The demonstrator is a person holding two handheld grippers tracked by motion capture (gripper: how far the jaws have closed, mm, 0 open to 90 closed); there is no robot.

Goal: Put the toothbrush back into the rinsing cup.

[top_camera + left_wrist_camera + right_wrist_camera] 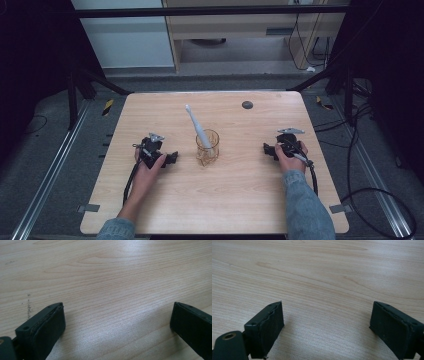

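The worktop (250, 200) is pale wood with a fine grain and soft sheen. At its centre, the cup (207, 148) is clear amber glass, the toothbrush (196, 125) smooth white plastic. The tongs' pads (272, 332) look matt black and ribbed.

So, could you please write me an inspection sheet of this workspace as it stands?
Surface: light wooden table, with a dark round spot near the far edge.
Job's things: clear amber glass upright at mid-table; white toothbrush stands in it, leaning to the far left.
Clutter: nothing seen.
Grippers: left gripper and right gripper both open, nothing between the jaws, low over bare wood either side of the glass.
Cables: one cable trails from each gripper; more lie on the floor to the right.
Surroundings: grey floor, dark frame, pale cabinet behind.
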